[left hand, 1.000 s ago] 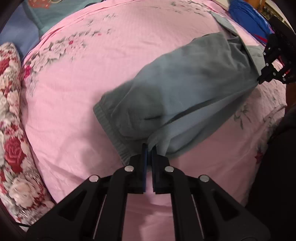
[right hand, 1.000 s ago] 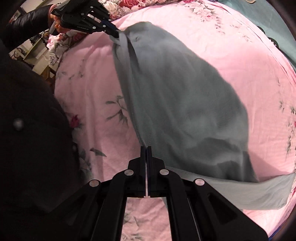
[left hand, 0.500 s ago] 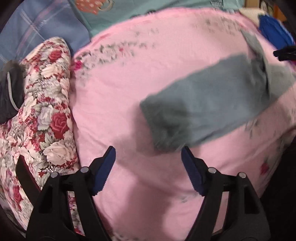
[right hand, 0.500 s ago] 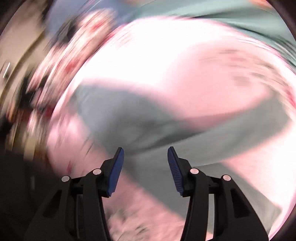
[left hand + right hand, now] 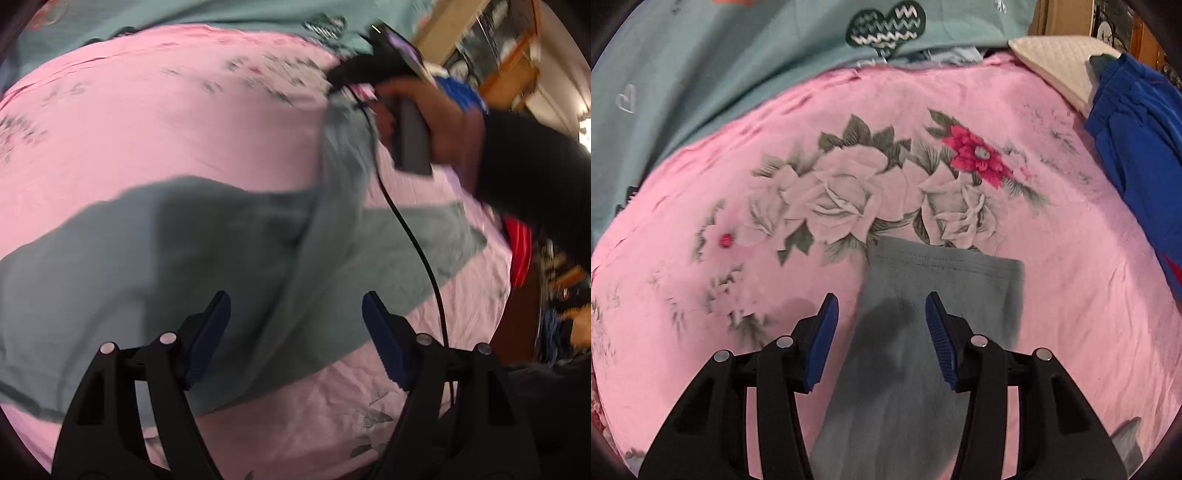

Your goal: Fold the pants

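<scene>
Both grippers: the cloth pinched a second ago has been let go, and nothing is held between either pair of pads now.
Left gripper (image 5: pixel 296 328): the jaws are seen spread wide above the grey pants (image 5: pixel 207 254), with no fabric between them; a second ago they were closed on an edge near the waistband.
Right gripper (image 5: pixel 881 325): the jaws are parted to a middling width, hovering over the hemmed leg end (image 5: pixel 945 269); the pads are not touching the cloth.
Right hand (image 5: pixel 439 125): it is seen in the left view, wrapped round the gripper handle, above the far leg end.
Pants: they are laid on the pink floral bedspread (image 5: pixel 886 147), one leg crossing over the other in the left view; motion blur hides the finer creases.
Change: the garment has been carried, set down and released, and both tools have been swung to new places over it.
Meaning for the task: one fold is judged to be placed; a fresh grip on the leg end appears to be called for next.
Surroundings: a blue garment (image 5: pixel 1137 140) lies at the bedspread's right edge, apart from the pants.
</scene>
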Demonstrator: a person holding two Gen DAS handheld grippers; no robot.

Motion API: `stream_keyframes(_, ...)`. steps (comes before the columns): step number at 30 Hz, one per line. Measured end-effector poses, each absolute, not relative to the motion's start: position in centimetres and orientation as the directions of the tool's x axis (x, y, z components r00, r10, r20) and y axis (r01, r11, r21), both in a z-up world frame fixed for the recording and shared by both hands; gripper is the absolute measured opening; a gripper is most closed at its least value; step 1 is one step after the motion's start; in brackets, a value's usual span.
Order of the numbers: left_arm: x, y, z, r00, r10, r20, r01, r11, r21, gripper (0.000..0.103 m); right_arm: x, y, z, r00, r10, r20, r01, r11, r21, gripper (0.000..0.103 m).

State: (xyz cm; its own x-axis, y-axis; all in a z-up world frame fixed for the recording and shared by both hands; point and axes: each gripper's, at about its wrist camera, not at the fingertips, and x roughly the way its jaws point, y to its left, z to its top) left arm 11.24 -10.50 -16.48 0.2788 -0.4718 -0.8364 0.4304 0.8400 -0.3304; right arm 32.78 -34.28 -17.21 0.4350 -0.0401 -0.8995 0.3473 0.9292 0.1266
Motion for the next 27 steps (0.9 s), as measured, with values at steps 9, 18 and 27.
stream_keyframes(9, 10.6, -12.0, -19.1, 0.211, -0.430, -0.878, 0.436, 0.845, -0.309, 0.075, 27.4, -39.9, -12.0, 0.570, 0.163, -0.805, 0.286, 0.879, 0.381, 0.003)
stream_keyframes(18, 10.0, -11.7, -18.2, 0.198, -0.390, -0.899, 0.460, 0.847, -0.266, 0.075, 6.4, -52.4, -7.0, 0.784, 0.301, -0.543, 0.252, 0.645, 0.722, 0.003)
stream_keyframes(27, 8.9, -13.3, -17.9, 0.152, -0.300, -0.942, 0.533, 0.827, -0.177, 0.075, -6.3, -56.2, -17.4, 0.668, 0.276, -0.691, 0.537, 0.464, 0.704, 0.010)
